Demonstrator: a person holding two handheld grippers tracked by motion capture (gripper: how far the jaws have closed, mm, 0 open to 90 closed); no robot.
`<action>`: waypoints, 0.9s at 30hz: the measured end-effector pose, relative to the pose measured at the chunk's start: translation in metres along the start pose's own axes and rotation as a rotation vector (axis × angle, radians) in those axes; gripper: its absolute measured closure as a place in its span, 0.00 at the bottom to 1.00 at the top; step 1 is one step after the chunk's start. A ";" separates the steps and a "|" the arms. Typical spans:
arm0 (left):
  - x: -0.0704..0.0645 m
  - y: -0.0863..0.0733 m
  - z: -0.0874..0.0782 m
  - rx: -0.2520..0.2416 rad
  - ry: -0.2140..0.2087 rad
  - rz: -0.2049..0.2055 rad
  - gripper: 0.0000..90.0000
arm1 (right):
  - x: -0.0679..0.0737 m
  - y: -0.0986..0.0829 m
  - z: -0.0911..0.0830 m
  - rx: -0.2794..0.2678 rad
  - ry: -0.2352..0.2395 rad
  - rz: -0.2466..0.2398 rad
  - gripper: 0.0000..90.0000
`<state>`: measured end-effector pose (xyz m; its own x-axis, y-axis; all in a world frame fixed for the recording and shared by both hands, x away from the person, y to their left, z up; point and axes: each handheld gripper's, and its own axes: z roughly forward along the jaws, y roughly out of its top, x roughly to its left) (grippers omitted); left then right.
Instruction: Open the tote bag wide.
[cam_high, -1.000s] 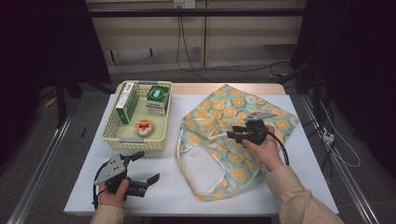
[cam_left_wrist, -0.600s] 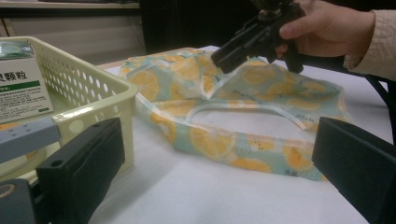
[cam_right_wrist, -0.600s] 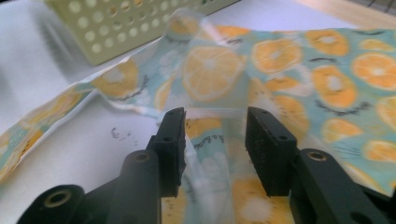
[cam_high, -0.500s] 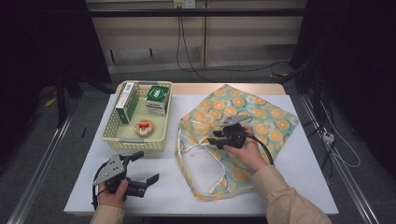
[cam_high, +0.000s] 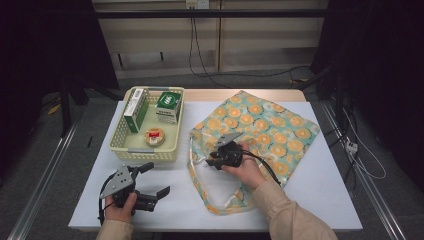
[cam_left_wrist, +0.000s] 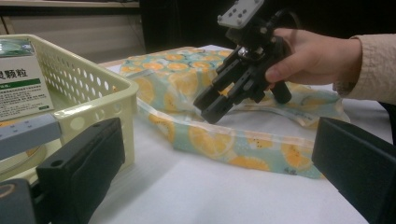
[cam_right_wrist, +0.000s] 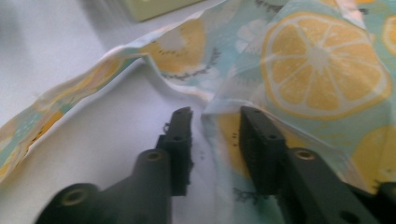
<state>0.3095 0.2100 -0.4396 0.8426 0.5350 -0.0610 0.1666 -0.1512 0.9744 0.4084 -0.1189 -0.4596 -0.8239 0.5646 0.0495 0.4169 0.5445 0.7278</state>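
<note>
Right gripper (cam_high: 212, 161): moved from the middle of the lemon-print tote bag (cam_high: 270, 125) leftward and toward the person; now at the bag's mouth edge, near its handle loop (cam_high: 197, 172). Jaws tipped down, slightly parted, straddling the fabric rim (cam_right_wrist: 212, 109). Right forearm (cam_high: 287, 215) drawn in accordingly.

you wear pale beige, lightly crinkled long sleeves on both arms, the cuffs ending at the wrists. your left gripper (cam_high: 150, 184) is a black tool with a grey three-cornered plate on top, dotted with small holes, and a black cable looping from its rear. its two jaws are broad black blocks, one showing a small round hole. your right gripper (cam_high: 210, 159) is black too, carries the same grey drilled plate, and trails a black cable. its jaws are slim black bars with ridged inner pads and round screw holes.
</note>
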 end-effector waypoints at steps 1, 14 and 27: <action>-0.001 0.000 0.000 -0.002 -0.002 -0.010 0.03 | 0.001 0.000 0.000 0.000 -0.005 -0.002 0.77; -0.001 0.000 -0.001 -0.005 0.004 -0.014 0.03 | -0.011 0.007 -0.019 -0.085 -0.004 0.090 1.00; -0.002 0.000 -0.001 0.000 0.004 -0.005 0.03 | -0.002 -0.009 -0.023 -0.010 -0.011 -0.008 0.81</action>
<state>0.3074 0.2103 -0.4392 0.8394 0.5395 -0.0652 0.1707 -0.1479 0.9741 0.3974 -0.1393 -0.4504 -0.8228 0.5671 0.0365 0.4065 0.5425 0.7351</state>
